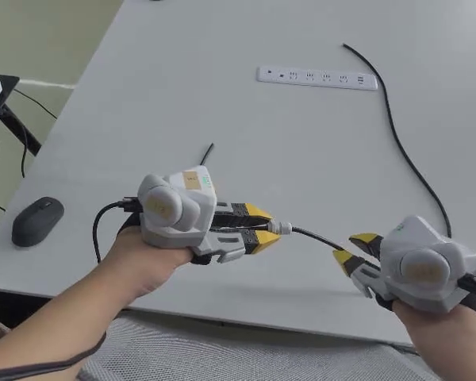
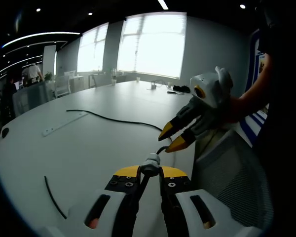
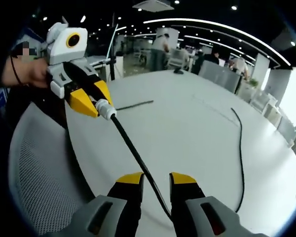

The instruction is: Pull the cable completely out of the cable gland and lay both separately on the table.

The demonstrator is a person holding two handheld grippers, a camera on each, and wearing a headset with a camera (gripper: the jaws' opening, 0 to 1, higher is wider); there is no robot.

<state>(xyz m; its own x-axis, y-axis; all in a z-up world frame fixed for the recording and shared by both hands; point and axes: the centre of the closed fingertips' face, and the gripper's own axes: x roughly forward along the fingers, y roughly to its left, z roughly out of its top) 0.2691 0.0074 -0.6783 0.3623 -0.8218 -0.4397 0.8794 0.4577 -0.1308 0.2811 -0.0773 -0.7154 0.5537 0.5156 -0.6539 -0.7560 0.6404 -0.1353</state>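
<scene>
A small grey cable gland (image 1: 281, 228) sticks out of the tips of my left gripper (image 1: 266, 226), which is shut on it above the table's near edge. In the left gripper view the gland (image 2: 150, 163) sits pinched between the two yellow-tipped jaws. A thin black cable (image 1: 313, 235) runs from the gland rightward to my right gripper (image 1: 352, 248). In the right gripper view the cable (image 3: 133, 150) passes from the gland (image 3: 104, 108) down between my own jaws, which stand apart on either side of it; the right gripper (image 3: 156, 178) is open.
A white power strip (image 1: 317, 78) lies at the back of the grey table (image 1: 182, 95), with a long black cord (image 1: 404, 151) curving down the right side. A short black cable piece (image 1: 207, 153) lies mid-table. A dark mouse (image 1: 37, 220) rests at the left edge.
</scene>
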